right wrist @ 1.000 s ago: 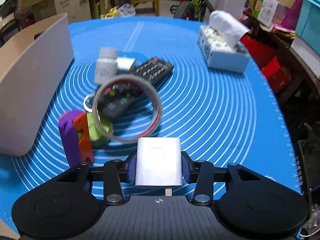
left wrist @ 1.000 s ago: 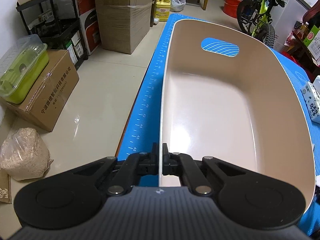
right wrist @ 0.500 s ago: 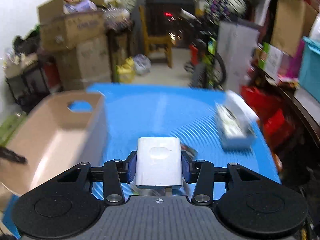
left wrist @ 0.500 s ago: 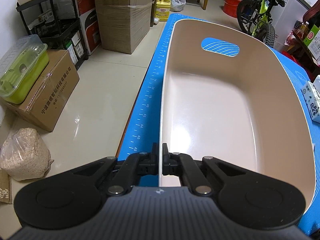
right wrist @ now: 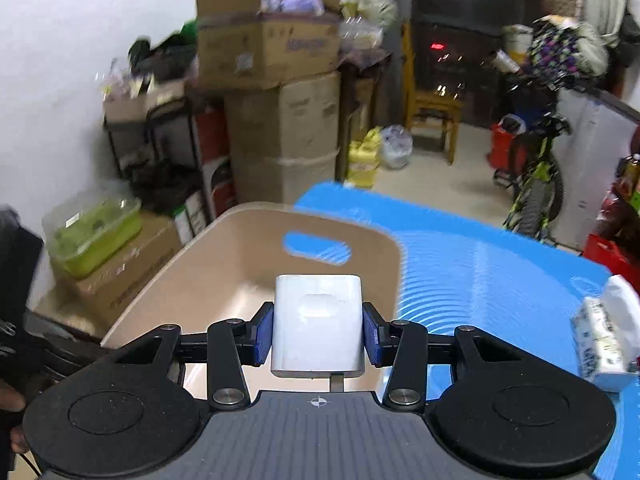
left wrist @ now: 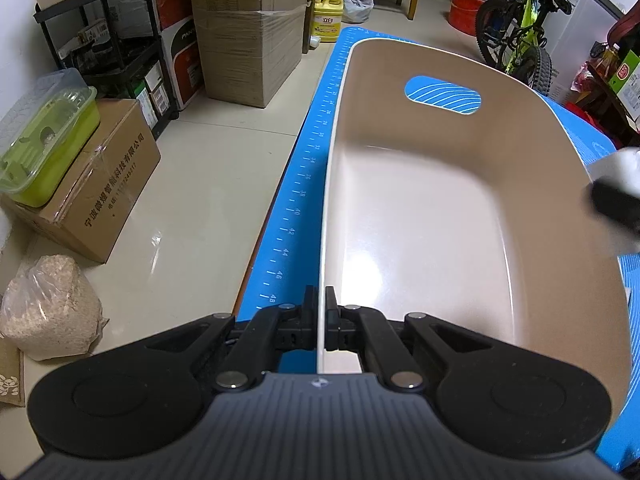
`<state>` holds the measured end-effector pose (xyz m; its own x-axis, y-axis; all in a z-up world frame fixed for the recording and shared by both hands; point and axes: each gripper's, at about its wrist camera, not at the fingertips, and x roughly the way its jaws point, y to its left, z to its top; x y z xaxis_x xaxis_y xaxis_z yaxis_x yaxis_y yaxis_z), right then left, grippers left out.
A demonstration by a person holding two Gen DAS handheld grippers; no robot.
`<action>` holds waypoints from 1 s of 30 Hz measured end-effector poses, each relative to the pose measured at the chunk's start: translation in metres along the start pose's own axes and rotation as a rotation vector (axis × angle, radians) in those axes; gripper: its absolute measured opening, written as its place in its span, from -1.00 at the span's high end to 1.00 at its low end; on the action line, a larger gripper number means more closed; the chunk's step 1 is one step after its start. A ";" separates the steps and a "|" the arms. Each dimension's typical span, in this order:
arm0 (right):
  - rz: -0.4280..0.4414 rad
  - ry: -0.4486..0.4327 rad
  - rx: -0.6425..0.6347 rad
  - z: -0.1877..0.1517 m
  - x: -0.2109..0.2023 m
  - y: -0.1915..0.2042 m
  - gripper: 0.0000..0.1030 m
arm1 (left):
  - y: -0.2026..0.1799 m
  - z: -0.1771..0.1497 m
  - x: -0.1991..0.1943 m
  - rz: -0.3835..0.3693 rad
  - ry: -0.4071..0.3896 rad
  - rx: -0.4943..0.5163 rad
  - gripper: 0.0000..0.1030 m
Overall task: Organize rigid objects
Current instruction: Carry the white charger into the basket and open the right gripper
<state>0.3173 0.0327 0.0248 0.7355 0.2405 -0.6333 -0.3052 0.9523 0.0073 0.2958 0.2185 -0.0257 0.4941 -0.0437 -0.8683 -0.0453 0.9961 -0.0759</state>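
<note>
A beige bin (left wrist: 420, 220) with a cut-out handle stands on the blue mat (left wrist: 304, 168), and nothing lies inside it. My left gripper (left wrist: 319, 316) is shut on the bin's near left rim. My right gripper (right wrist: 318, 334) is shut on a white charger block (right wrist: 318, 328), its blue pads pressing both sides, and holds it in the air above the near right side of the bin (right wrist: 248, 264). In the left wrist view the right gripper (left wrist: 616, 196) shows as a blur at the bin's right rim.
A tissue box (right wrist: 604, 340) lies on the mat (right wrist: 480, 272) to the right. Left of the table stand cardboard boxes (left wrist: 248, 28), a green lidded container (left wrist: 44, 136), a black shelf rack (left wrist: 120, 52) and a sack (left wrist: 48, 308). A bicycle (left wrist: 520, 48) and a wooden chair (right wrist: 434, 108) stand behind.
My right gripper rose with the charger block and swung left from over the pile of small items to above the bin. The left gripper kept its hold on the rim and stayed still.
</note>
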 end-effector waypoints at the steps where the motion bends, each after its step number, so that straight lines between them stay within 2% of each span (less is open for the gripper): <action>1: 0.003 0.020 -0.005 -0.003 0.007 0.006 0.00 | 0.001 0.000 0.000 -0.001 0.000 -0.001 0.94; 7: 0.012 0.140 -0.044 -0.014 0.051 0.033 0.00 | 0.001 0.000 0.000 -0.005 -0.001 -0.003 0.94; 13: -0.014 0.287 -0.084 -0.023 0.085 0.046 0.00 | 0.000 -0.001 0.000 -0.007 -0.002 -0.002 0.93; 24: -0.012 0.475 -0.045 -0.025 0.108 0.042 0.01 | -0.001 -0.001 0.001 -0.010 -0.003 -0.007 0.93; 26: -0.004 0.473 -0.029 -0.025 0.107 0.040 0.02 | -0.002 0.000 0.001 -0.011 -0.003 -0.008 0.93; 28: -0.011 0.439 -0.035 -0.022 0.101 0.041 -0.16 | -0.002 0.000 0.001 -0.009 -0.005 -0.011 0.93; 30: -0.010 0.420 -0.047 -0.021 0.095 0.043 -0.20 | -0.001 0.000 0.002 -0.014 -0.004 -0.015 0.93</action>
<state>0.3610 0.0920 -0.0511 0.4311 0.1245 -0.8937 -0.3336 0.9422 -0.0297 0.2964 0.2176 -0.0272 0.4986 -0.0572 -0.8650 -0.0512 0.9941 -0.0953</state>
